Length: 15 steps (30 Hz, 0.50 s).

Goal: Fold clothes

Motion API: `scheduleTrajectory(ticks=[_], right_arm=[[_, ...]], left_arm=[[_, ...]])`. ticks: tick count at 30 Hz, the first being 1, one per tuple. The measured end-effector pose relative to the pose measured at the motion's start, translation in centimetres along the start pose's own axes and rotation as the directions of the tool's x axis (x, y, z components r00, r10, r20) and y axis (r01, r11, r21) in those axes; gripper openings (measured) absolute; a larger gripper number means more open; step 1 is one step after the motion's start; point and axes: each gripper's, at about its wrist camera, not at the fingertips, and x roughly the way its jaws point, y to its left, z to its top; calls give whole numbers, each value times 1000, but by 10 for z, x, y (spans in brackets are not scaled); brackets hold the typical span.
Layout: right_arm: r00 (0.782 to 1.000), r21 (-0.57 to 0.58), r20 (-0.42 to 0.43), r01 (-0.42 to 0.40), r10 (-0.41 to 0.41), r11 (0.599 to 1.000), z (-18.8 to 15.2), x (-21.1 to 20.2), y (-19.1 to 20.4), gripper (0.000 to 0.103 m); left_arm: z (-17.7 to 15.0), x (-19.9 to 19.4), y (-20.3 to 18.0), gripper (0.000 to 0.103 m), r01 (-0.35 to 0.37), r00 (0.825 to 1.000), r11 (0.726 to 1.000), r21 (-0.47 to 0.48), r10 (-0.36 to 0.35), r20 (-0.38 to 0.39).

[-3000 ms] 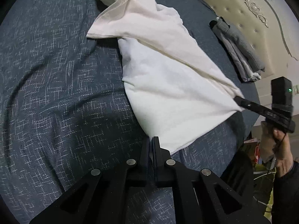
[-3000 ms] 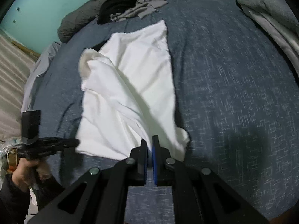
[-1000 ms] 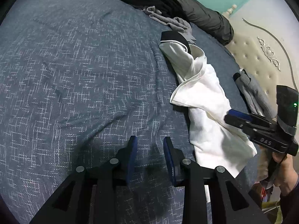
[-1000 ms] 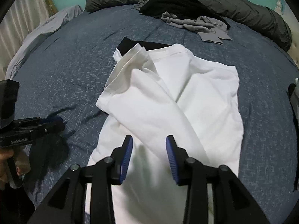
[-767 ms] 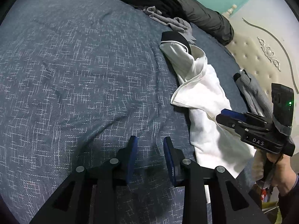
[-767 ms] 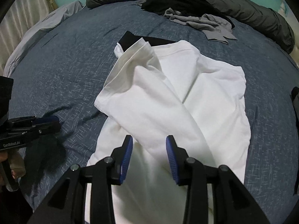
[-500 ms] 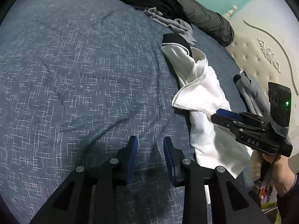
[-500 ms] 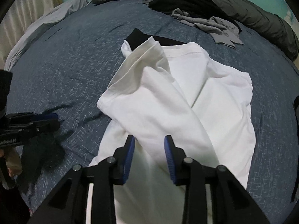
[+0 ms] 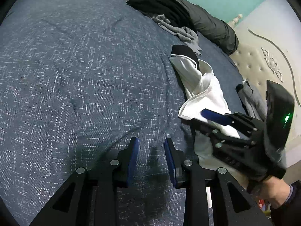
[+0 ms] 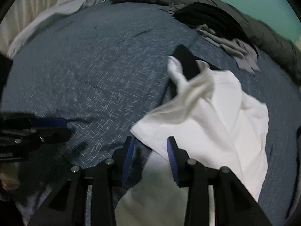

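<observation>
Left wrist view: left gripper (image 9: pixel 151 150) spread and empty over the bedspread (image 9: pixel 75 75); white shirt (image 9: pixel 205 94) lies to its right, beneath the right gripper (image 9: pixel 205 115). Right wrist view: right gripper (image 10: pixel 150 148) jaws opening, apart over the shirt (image 10: pixel 216 116) edge, gripping nothing; left gripper (image 10: pixel 62 126) at far left.

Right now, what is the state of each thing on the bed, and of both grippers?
White shirt: partly folded, one flap laid across it, rumpled.
Grey clothes: crumpled, unfolded.
Black garment: in a heap, unfolded.
Grey stack: looks folded, near the headboard.
Left gripper: open, over bare bedcover.
Right gripper: jaws opening, over the shirt's edge, not gripping.
</observation>
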Motion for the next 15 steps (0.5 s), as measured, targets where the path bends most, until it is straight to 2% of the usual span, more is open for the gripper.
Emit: scheduleTrajectory(ticks=[4, 6, 8, 11, 15], right_arm=[[996, -42, -32, 77, -79, 996, 0, 15, 7, 36], [994, -46, -41, 104, -106, 993, -2, 19, 8, 30], [991, -44, -43, 122, -124, 992, -3, 21, 6, 18], [993, -19, -33, 117, -117, 993, -3, 16, 1, 12], [994, -2, -16, 109, -109, 994, -1, 8, -2, 10]], left_arm=[[0, -1, 2, 31, 3, 1000, 1000, -4, -3, 2], [0, -2, 2, 31, 4, 1000, 1000, -3, -4, 2], [1, -2, 3, 31, 5, 1000, 1000, -1, -5, 1], [2, -1, 3, 31, 5, 1000, 1000, 0, -5, 0], [1, -2, 3, 31, 5, 1000, 1000, 2, -5, 1]])
